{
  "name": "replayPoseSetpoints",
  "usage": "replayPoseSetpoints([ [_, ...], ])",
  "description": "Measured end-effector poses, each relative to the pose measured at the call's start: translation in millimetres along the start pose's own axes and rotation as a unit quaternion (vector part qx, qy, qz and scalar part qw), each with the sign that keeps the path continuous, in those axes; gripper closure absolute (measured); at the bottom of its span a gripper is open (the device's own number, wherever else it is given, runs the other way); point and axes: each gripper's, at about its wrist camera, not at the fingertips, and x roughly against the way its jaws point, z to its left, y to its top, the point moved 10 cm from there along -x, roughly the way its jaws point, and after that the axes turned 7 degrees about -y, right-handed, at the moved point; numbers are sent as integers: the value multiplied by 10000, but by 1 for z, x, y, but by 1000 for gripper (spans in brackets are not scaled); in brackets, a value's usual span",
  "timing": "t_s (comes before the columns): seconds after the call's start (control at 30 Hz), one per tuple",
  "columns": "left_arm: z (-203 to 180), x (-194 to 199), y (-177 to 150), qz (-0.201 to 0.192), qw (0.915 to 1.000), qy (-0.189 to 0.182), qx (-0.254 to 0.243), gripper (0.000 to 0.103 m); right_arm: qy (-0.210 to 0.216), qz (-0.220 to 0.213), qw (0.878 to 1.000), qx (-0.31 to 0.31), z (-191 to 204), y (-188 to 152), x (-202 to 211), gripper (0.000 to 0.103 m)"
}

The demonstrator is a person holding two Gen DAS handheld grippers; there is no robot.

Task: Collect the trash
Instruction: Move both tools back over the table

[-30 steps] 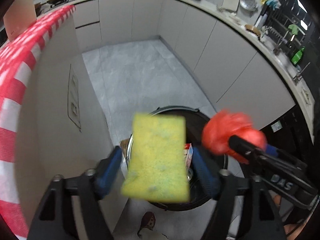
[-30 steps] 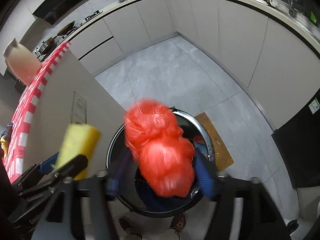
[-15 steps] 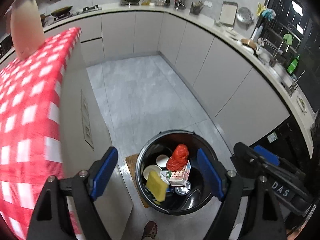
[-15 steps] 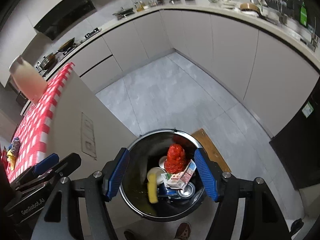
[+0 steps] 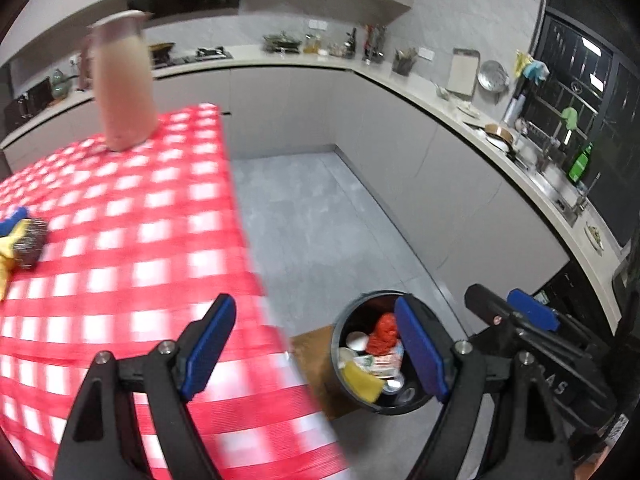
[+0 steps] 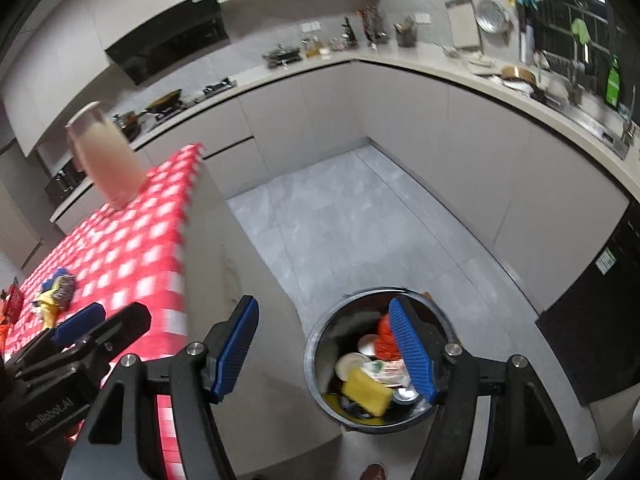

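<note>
A round black trash bin (image 5: 340,364) (image 6: 314,364) stands on the floor beside the table. Inside it lie a yellow sponge (image 5: 360,380) (image 6: 366,394), a red plastic bag (image 5: 382,332) (image 6: 383,340), a carton and cups. My left gripper (image 5: 316,348) is open and empty, above the table edge. My right gripper (image 6: 326,352) is open and empty, above the bin's left side. More trash, a steel-wool scrubber with yellow and blue wrappers (image 5: 20,240) (image 6: 56,292), lies on the red checked tablecloth (image 5: 120,240) (image 6: 132,252).
A tall pink jug (image 5: 122,84) (image 6: 106,156) stands at the table's far end. A brown mat (image 5: 316,364) lies on the grey floor by the bin. Grey cabinets (image 6: 460,140) with a cluttered counter curve around the room.
A second ago the left gripper held the sponge and the right held the red bag; both were dropped into the bin. Both grippers have since risen and swung left toward the table.
</note>
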Motion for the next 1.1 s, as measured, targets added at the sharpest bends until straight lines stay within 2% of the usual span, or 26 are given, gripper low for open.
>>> replayPoseSetpoints([
  [0.3,114,57,-2,-295,9976,519,336,20,510,-192,9973,493,141,-11,32,33],
  [0.43,163,78,-8,-387,9953,758,454,20,737,-195,9947,692,212,-24,36,33],
  [0.63,241,105,-21,-398,9917,1034,656,20,956,-101,9914,883,297,-52,37,33],
  [0.9,308,129,-29,-420,9855,1330,967,20,1172,101,9865,1141,365,-74,31,33],
  [1.1,345,139,-33,-506,9756,1672,1329,20,1408,18,9788,1489,394,-65,22,33],
])
